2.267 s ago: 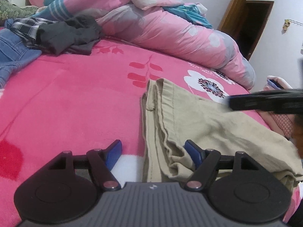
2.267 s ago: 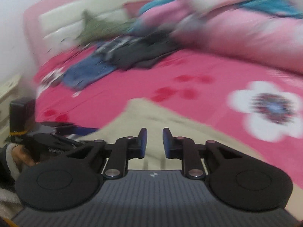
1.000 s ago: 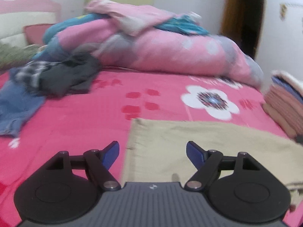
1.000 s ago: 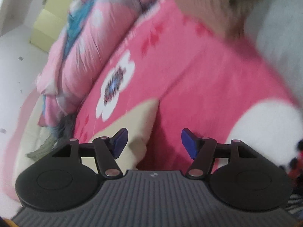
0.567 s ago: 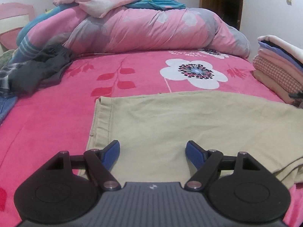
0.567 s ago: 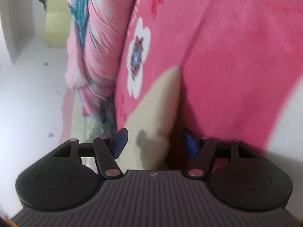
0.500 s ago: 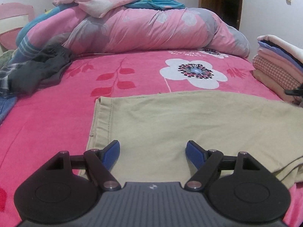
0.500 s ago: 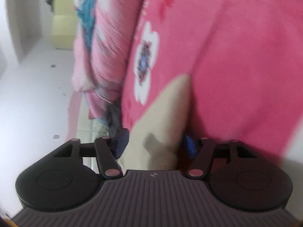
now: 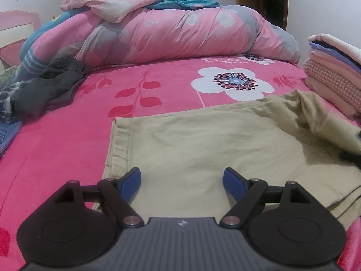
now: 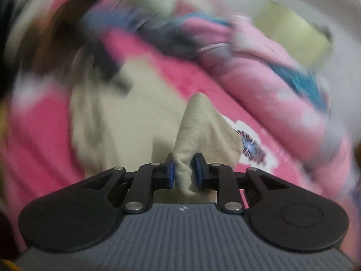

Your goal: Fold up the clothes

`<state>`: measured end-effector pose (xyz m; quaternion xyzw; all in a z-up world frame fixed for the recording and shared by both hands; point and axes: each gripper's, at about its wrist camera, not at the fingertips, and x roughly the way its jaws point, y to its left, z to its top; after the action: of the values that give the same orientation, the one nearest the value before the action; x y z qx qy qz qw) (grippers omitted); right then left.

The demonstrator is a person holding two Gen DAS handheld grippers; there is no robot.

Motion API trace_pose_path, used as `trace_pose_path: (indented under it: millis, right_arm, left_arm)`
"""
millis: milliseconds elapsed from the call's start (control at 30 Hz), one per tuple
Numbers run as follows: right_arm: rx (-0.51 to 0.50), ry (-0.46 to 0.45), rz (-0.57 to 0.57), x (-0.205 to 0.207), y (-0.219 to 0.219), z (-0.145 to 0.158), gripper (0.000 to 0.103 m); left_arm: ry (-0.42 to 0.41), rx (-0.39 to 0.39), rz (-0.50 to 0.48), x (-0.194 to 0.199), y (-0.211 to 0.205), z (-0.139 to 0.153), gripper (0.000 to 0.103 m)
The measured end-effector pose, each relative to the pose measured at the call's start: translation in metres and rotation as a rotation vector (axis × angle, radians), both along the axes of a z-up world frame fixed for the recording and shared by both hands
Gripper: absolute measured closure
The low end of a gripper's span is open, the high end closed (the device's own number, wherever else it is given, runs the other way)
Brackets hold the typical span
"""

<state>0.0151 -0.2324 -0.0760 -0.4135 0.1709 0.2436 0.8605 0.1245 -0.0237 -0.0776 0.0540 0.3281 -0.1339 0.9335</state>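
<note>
Beige trousers (image 9: 203,140) lie flat across the pink bedspread (image 9: 67,140), with their stitched hem end at the left. My left gripper (image 9: 181,176) hovers low over that end; its jaws stand wide, opening slightly, with only flat cloth beneath them. At the right the trousers' other end (image 9: 315,108) is pulled up into a fold. In the blurred right wrist view my right gripper (image 10: 183,169) is closing, and its blue pads pinch a bunched corner of the beige trousers (image 10: 198,122).
A stack of folded clothes (image 9: 331,76) sits at the bed's right edge. A bulky pink duvet (image 9: 180,33) fills the back. Unfolded dark garments (image 9: 45,88) and jeans (image 9: 6,133) lie at the left.
My right gripper went from open beside the trouser end to shut on it, and its view swung round. The trousers' right end has lifted. My left gripper came lower over the cloth, then held still.
</note>
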Motion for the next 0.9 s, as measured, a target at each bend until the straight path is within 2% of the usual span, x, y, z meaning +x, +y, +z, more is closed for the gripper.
trace_pose_path:
  millis: [67,300,367,433,500,567,600,667,700,767,800,900]
  right_arm:
    - [-0.060,-0.042,0.011,-0.001,0.008,-0.010,0.086]
    - [0.038,-0.093,-0.016,-0.003,-0.007,-0.001,0.091]
    - [0.063,-0.124,-0.056,-0.003,-0.017,0.001,0.095]
    - [0.110,-0.152,-0.151,0.011,-0.038,0.010,0.095]
    - [0.226,-0.147,-0.318,0.035,-0.078,0.020,0.092]
    - [0.422,0.008,-0.507,0.064,-0.138,0.017,0.074]
    - [0.520,0.093,-0.614,0.079,-0.170,0.007,0.062]
    - [0.657,0.174,-0.858,0.091,-0.220,-0.010,0.063]
    - [0.751,0.188,-0.921,0.087,-0.238,-0.011,0.062]
    - [0.953,0.186,-0.919,0.069,-0.260,-0.006,0.062]
    - [1.006,0.166,-0.886,0.059,-0.263,0.000,0.063]
    - [0.982,0.130,-0.760,0.047,-0.247,0.017,0.065]
  left_arm:
    - [0.001,0.004,0.002,0.000,-0.001,0.000,0.021]
    - [0.002,0.016,0.009,0.002,-0.004,0.000,0.020]
    - [0.003,0.018,0.009,0.002,-0.004,0.000,0.020]
    - [0.003,0.021,0.009,0.002,-0.004,0.001,0.020]
    - [0.003,0.021,0.009,0.002,-0.004,0.000,0.020]
    - [0.002,0.016,0.007,0.002,-0.003,0.000,0.020]
    - [0.002,0.015,0.007,0.002,-0.003,0.000,0.020]
    - [0.002,0.016,0.005,0.002,-0.003,0.000,0.020]
    - [0.002,0.014,0.004,0.002,-0.002,0.000,0.020]
    - [0.003,0.014,0.001,0.002,-0.002,0.000,0.020]
    - [0.003,0.015,0.000,0.002,-0.002,0.000,0.020]
    - [0.004,0.017,0.000,0.003,-0.002,0.000,0.020]
